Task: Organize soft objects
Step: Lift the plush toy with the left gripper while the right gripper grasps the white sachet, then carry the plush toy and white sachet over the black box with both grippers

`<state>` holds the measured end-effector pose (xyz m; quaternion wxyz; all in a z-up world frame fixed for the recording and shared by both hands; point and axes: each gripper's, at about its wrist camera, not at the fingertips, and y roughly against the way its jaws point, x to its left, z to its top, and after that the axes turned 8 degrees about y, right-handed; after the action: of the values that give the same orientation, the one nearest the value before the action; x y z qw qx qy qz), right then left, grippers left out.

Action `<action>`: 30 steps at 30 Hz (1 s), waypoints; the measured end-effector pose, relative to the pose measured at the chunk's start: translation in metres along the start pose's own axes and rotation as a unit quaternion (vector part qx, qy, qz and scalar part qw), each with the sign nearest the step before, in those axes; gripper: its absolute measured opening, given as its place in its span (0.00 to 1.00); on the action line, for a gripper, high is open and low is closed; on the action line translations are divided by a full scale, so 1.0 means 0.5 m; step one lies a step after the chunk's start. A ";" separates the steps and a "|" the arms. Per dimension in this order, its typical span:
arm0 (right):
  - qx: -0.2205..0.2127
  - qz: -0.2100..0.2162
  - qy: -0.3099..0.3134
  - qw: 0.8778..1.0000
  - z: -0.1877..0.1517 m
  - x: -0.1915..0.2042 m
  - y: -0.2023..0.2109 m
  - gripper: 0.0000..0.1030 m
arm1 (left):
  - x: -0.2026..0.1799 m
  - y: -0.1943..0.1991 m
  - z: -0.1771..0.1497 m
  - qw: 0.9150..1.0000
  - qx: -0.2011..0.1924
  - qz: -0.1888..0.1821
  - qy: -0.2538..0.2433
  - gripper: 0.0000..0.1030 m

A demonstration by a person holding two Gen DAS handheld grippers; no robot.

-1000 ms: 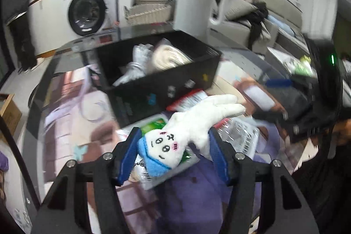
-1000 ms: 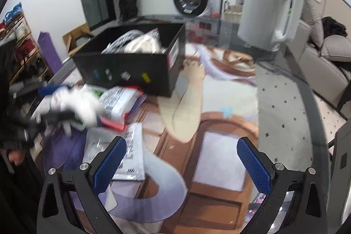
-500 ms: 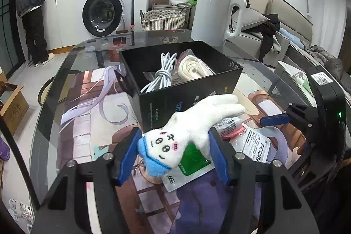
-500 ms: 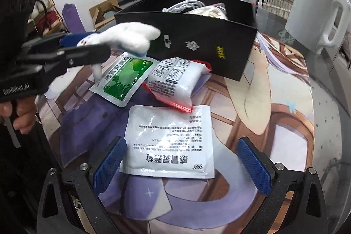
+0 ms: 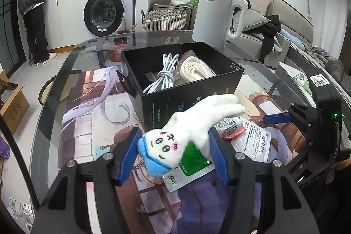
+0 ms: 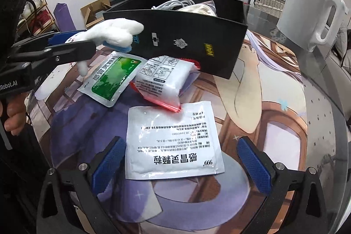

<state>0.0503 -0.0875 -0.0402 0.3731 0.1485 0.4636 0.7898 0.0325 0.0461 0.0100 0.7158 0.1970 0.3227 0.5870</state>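
Note:
My left gripper [image 5: 173, 157] is shut on a white plush toy [image 5: 193, 126] with a blue cap, held above the table just in front of the black box [image 5: 188, 98]. The toy also shows in the right wrist view [image 6: 114, 33], at the box's [image 6: 193, 41] near-left corner. The box holds a white cable [image 5: 162, 76] and a cream bundle [image 5: 195, 69]. My right gripper [image 6: 179, 163] is open and empty, low over a white sachet [image 6: 173, 142]. A green sachet [image 6: 114, 78] and a white pack with a red edge [image 6: 162, 82] lie on the mat.
A white kettle [image 5: 217, 16] stands behind the box on the glass table [image 5: 50, 106]. A wicker basket [image 5: 164, 19], washing machine [image 5: 105, 12] and a person [image 5: 35, 8] are beyond the table. A sofa [image 5: 285, 45] is to the right.
My left gripper has lifted the plush toy slightly and steadied in front of the box. My right gripper has swung left and down over the white sachet.

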 end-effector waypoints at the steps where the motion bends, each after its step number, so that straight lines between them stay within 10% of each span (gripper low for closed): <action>1: 0.000 0.000 0.001 1.000 0.000 0.001 0.000 0.99 | 0.000 -0.002 0.000 1.000 0.001 0.000 -0.001 0.59; 15: -0.021 0.007 0.023 0.999 -0.006 -0.003 0.026 0.59 | -0.008 -0.009 0.000 1.000 0.001 -0.001 -0.001 0.59; 30: -0.040 0.002 0.022 0.999 -0.038 -0.030 0.073 0.48 | -0.025 -0.007 0.009 1.000 -0.011 -0.005 -0.001 0.59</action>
<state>0.0332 -0.1209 -0.0178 0.3667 0.1166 0.4394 0.8117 0.0368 0.0337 0.0137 0.7215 0.1875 0.3164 0.5866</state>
